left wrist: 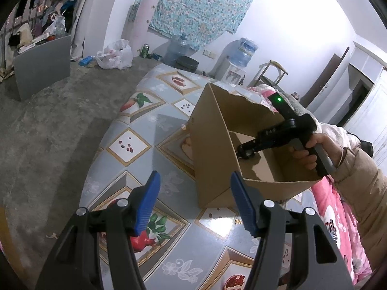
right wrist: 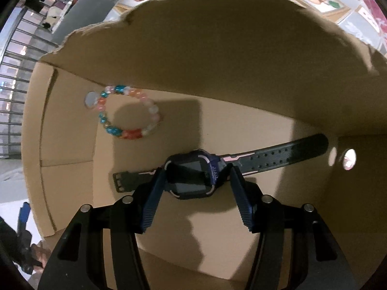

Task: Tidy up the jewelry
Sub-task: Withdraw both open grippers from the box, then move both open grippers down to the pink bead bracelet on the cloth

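An open cardboard box (left wrist: 217, 145) stands on the table with a fruit-patterned cloth (left wrist: 135, 125). On its floor lies a beaded bracelet (right wrist: 128, 133) in blue, orange, pink and white. A dark watch (right wrist: 191, 169) with pink trim has its strap stretched across the box floor. My right gripper (right wrist: 197, 170) points steeply down into the box, its blue pads closed on the sides of the watch body. A person's hand (left wrist: 312, 149) holds that gripper over the box rim. My left gripper (left wrist: 195, 178) is open and holds nothing, just before the box's near corner.
A pink flowered quilt (left wrist: 333, 212) lies to the right of the table. At the back stand a water dispenser (left wrist: 241, 55), a wooden chair (left wrist: 273, 72) and plastic bags (left wrist: 116, 55). A grey panel (left wrist: 41, 65) stands on the concrete floor at the left.
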A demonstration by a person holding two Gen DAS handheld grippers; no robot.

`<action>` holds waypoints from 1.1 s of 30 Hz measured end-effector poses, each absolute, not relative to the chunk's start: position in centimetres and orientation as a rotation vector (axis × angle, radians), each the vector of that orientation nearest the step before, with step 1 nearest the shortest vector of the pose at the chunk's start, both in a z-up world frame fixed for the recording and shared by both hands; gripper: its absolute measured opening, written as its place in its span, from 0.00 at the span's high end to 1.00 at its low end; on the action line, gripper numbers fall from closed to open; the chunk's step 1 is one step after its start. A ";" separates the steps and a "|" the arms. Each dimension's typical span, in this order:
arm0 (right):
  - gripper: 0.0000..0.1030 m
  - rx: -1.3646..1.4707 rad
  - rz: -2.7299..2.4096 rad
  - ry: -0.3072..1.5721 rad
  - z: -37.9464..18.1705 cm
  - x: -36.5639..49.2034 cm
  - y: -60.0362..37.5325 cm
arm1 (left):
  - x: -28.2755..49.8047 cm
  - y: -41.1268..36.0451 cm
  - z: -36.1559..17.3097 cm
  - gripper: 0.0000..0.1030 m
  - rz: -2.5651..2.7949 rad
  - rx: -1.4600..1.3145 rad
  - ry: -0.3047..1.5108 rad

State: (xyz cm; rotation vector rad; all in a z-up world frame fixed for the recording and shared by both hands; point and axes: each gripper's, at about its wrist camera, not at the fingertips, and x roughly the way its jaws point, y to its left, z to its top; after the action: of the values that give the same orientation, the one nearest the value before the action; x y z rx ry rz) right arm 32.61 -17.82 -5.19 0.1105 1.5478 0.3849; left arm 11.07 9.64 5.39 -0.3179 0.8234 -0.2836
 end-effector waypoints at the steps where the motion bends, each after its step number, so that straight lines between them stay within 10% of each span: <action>1: 0.47 0.133 0.402 1.554 -5.3 32.5 -17.9 | 11.1 9.5 5.3 0.43 -0.284 -0.315 0.825; 11: 0.47 0.104 0.387 1.203 6.0 27.3 -21.6 | 10.4 8.4 5.5 0.33 -0.273 -0.245 0.819; 18: 0.25 0.084 0.404 0.851 15.4 15.6 -25.5 | 9.7 6.0 3.3 0.25 -0.290 -0.161 0.909; 33: 0.17 -0.013 0.041 1.129 -5.8 5.2 -25.1 | 7.5 -2.4 -4.9 0.18 -0.321 0.175 1.075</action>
State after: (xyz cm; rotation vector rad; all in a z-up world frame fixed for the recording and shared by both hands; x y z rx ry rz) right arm 5.17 -25.09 -5.77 -0.0133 1.1293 0.0411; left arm 7.49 -2.38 -4.87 0.1749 1.0746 -0.3215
